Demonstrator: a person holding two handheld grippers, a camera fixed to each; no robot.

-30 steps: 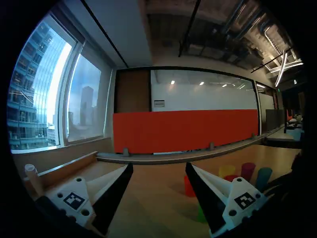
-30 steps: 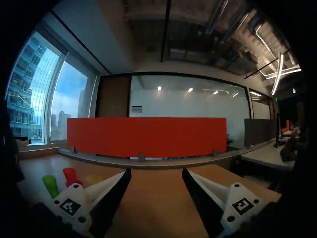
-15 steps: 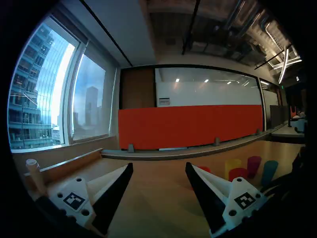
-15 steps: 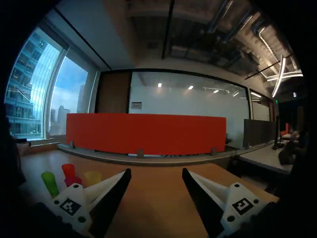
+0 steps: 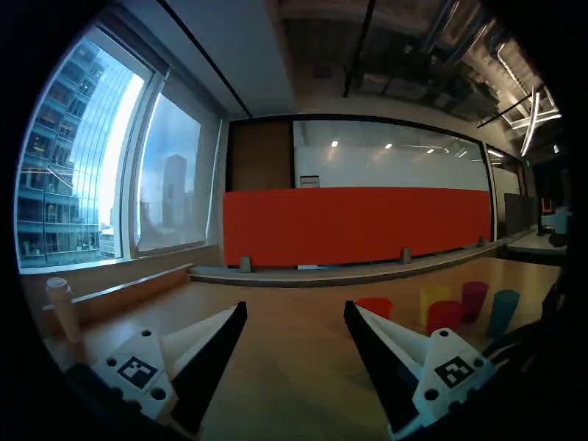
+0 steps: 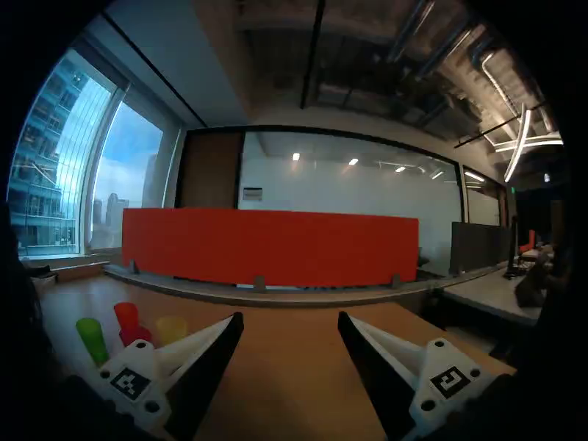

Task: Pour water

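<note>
Several coloured cups stand on the wooden table. In the left gripper view they are right of centre: a red cup, a yellow cup, a magenta cup and a teal cup. My left gripper is open and holds nothing; the cups lie beyond its right finger. A brown bottle with a pale cap stands at the far left. In the right gripper view, a green cup, a red cup and a yellow cup sit at the lower left. My right gripper is open and holds nothing.
An orange divider panel runs along the table's far edge. Large windows fill the left wall. Another desk stands to the right. Bare wooden tabletop stretches ahead of both grippers.
In the left gripper view the divider has drifted up and the red cup has come out from behind the right finger. The right gripper view has shifted only slightly.
</note>
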